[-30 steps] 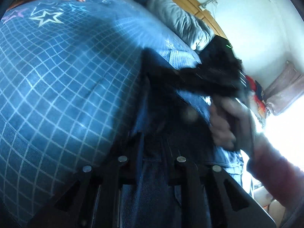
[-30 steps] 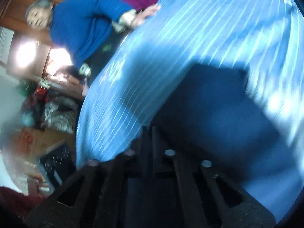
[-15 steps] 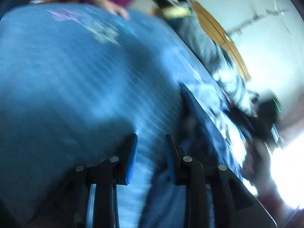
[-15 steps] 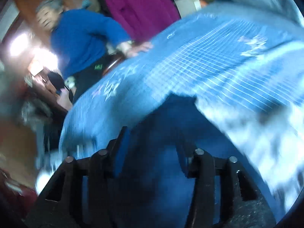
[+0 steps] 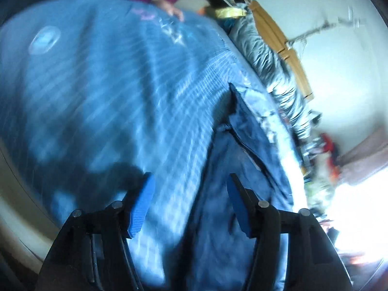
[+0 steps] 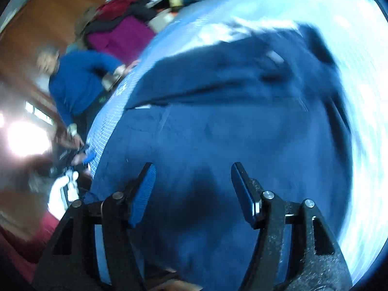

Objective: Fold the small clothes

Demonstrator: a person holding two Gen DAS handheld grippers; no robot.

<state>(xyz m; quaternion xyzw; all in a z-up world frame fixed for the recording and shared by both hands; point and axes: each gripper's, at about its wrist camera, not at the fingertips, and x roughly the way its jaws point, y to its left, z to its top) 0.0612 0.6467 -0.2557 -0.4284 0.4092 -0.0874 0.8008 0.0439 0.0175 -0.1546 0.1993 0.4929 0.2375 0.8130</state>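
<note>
A dark blue denim garment point(image 6: 230, 131) lies spread on a blue checked bed cover point(image 5: 97, 101), with one part folded over along its far side. In the left wrist view the denim garment point(image 5: 242, 169) runs along the right side of the cover, by the bed's edge. My left gripper point(image 5: 190, 202) is open above the garment's left border, blue pads apart, nothing held. My right gripper point(image 6: 192, 191) is open just above the middle of the denim, nothing between its fingers. Both views are blurred.
A person in a blue top point(image 6: 80, 84) leans a hand point(image 5: 173, 12) on the bed's far edge. A grey quilt point(image 5: 274, 68) lies by the wooden headboard point(image 5: 291, 55). Purple cloth point(image 6: 121, 36) and cluttered items lie beyond the bed.
Both grippers have opened and let go of the denim, which now lies on the cover. Both have pulled back from it and their views have swung.
</note>
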